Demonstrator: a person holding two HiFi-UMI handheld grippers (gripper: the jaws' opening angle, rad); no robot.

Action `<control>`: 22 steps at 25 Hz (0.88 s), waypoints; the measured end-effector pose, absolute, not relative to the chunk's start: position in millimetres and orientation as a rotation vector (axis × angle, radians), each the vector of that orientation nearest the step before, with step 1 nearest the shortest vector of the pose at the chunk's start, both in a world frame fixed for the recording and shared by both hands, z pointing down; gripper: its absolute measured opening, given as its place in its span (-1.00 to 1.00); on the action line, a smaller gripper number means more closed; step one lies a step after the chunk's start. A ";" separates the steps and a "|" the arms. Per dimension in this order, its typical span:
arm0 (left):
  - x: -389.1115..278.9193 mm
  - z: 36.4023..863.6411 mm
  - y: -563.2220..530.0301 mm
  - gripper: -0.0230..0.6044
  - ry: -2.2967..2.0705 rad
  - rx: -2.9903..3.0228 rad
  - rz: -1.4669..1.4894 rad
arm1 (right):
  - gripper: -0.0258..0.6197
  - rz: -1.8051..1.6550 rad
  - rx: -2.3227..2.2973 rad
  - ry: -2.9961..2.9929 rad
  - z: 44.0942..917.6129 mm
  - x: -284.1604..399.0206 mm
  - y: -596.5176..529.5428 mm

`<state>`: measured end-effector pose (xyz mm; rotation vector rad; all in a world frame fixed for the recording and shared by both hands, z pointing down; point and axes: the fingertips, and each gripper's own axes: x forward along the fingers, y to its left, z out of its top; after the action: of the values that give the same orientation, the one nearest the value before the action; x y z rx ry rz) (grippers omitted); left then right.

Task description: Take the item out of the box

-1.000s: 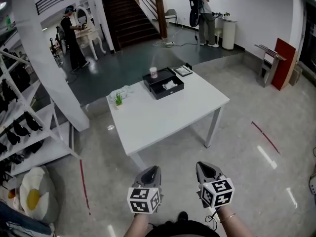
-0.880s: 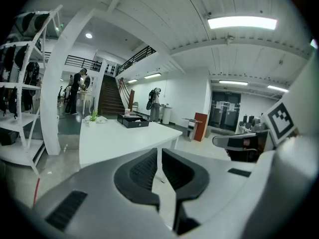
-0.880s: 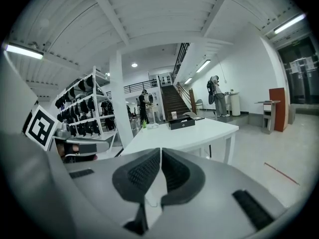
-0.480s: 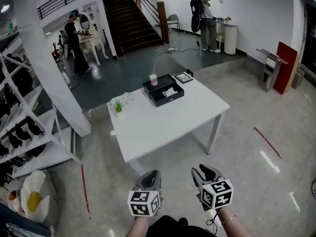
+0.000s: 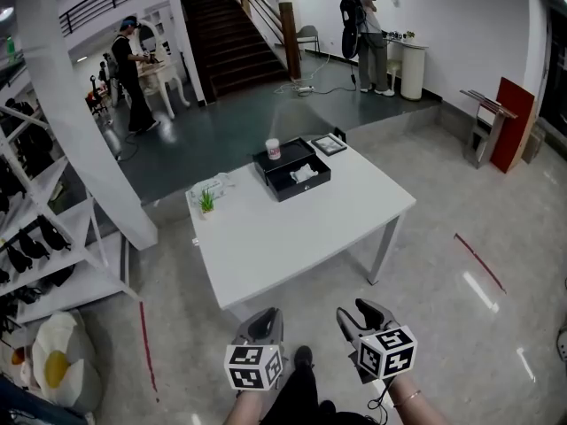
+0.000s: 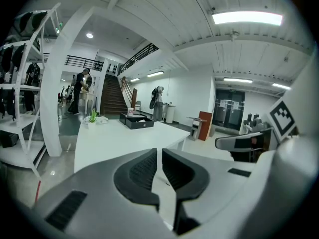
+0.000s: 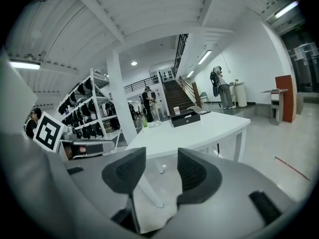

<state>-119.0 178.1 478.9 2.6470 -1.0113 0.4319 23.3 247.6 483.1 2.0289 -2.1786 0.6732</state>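
At the far left of the head view stands a white shelving rack [image 5: 42, 253] hung with dark bags, and below it on the floor lies a white soft toy with a yellow centre [image 5: 51, 356]. Behind a slanted white column, a person [image 5: 129, 57] stands at a pale dressing table, with a dark staircase [image 5: 221, 27] further right.

The white table [image 5: 283, 233] takes up the middle. On its far left corner sits a small potted plant [image 5: 206, 202]. On the far edge is the open black box [image 5: 292, 168], with the pale item [image 5: 303, 173] lying inside it. A small white cup [image 5: 273, 150] stands just beside the box's far left corner, and a framed picture [image 5: 329, 145] lies flat just to its right.

Both grippers hang low at the near edge of the frame, well apart from the table and the box. The left gripper [image 5: 267, 313] has its pads drawn together to a thin slit, with nothing between them. The right gripper [image 5: 354, 312] has its jaws parted; they have just been opening, and only floor and the table leg show through the gap.

At the back right, another person [image 5: 363, 25] stands at a small white table, and a red board [image 5: 512, 113] leans against the right wall.
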 end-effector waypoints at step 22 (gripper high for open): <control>-61.7 484.2 -47.9 -0.82 -0.959 2.646 0.438 | -0.33 0.675 2.075 -2.100 480.3 81.6 28.5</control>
<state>-61.7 -47.9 484.2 2.6461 -0.9588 0.4376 81.6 28.5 480.3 2.0751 -2.0997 0.6746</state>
